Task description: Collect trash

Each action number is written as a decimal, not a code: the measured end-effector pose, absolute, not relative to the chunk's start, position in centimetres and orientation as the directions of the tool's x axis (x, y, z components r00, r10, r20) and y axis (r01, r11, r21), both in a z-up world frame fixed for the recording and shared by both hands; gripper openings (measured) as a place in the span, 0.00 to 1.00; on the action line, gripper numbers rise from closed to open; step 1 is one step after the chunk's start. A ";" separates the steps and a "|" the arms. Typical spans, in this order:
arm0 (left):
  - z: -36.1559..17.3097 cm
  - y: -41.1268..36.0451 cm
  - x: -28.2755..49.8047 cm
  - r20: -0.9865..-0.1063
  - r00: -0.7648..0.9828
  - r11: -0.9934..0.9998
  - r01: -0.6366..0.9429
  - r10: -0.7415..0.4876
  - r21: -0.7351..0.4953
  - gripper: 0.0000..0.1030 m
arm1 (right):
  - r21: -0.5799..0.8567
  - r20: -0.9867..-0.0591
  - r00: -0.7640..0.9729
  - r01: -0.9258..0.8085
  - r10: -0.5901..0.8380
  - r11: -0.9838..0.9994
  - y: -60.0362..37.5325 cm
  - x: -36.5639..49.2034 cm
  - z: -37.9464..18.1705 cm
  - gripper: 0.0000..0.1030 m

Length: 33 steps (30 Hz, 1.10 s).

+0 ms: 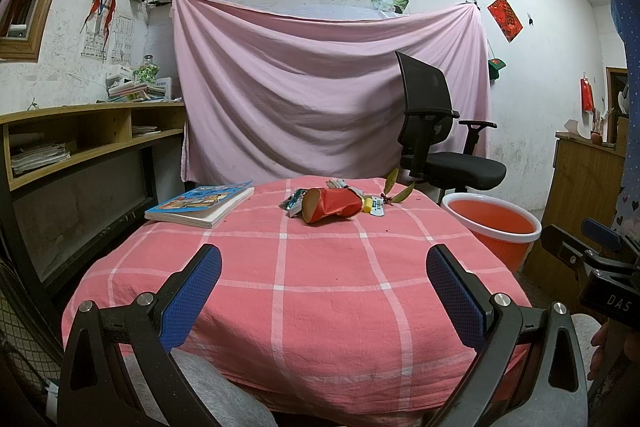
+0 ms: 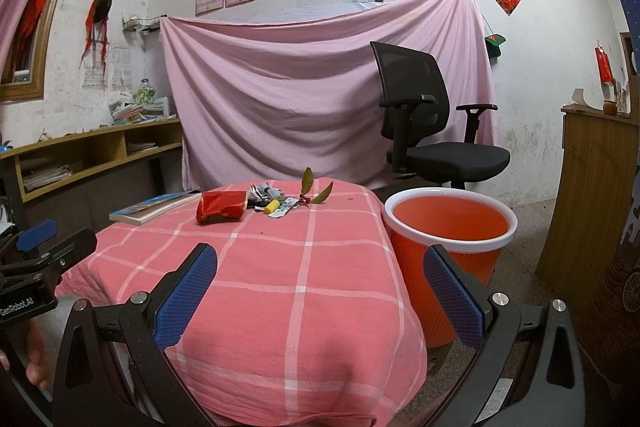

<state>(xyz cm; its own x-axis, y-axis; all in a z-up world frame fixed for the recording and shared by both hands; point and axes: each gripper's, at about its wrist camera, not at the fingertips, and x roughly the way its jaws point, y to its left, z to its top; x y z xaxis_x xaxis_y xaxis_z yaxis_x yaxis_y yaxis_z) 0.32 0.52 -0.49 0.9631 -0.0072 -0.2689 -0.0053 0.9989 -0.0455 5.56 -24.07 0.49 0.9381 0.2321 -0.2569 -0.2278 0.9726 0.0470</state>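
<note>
Both grippers, left gripper and right gripper, are hovering with fingers spread wide, gripping nothing. Ahead of them, trash is lying on the counter; red bin is standing right of it.

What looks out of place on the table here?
A crumpled red wrapper, small packets and a leafy twig lie littered at the table's far end; the book beside them lies flat and tidy.
</note>
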 end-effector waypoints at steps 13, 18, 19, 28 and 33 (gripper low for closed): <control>-0.3 0.7 0.3 -0.270 0.963 0.999 -0.005 -0.007 -0.046 0.97 | 0.048 -0.259 0.938 -0.228 0.233 0.972 -24.0 5.6 0.5 1.00; -0.3 0.7 0.3 -0.270 0.963 0.999 -0.007 -0.006 -0.046 0.97 | 0.048 -0.259 0.937 -0.228 0.232 0.973 -24.0 5.6 0.4 1.00; -0.3 0.7 0.3 -0.270 0.963 0.999 -0.007 -0.006 -0.047 0.97 | 0.048 -0.260 0.937 -0.228 0.232 0.973 -24.0 5.6 0.4 1.00; 0.0 0.5 0.2 -0.270 0.963 0.999 -0.007 -0.007 -0.051 0.97 | 0.048 -0.260 0.937 -0.228 0.232 0.973 -24.0 5.6 0.3 1.00; 0.0 0.6 0.2 -0.269 0.963 0.999 -0.006 -0.008 -0.051 0.97 | 0.049 -0.261 0.937 -0.228 0.232 0.973 -24.0 5.6 0.3 1.00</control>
<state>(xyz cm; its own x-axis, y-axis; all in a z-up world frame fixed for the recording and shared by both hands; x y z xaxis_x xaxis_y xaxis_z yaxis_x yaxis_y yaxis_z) 0.18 0.55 -0.03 0.9631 -0.0078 -0.2691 -0.0061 0.9987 -0.0509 5.63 -23.96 0.30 0.9369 0.2323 -0.2611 -0.2276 0.9725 0.0488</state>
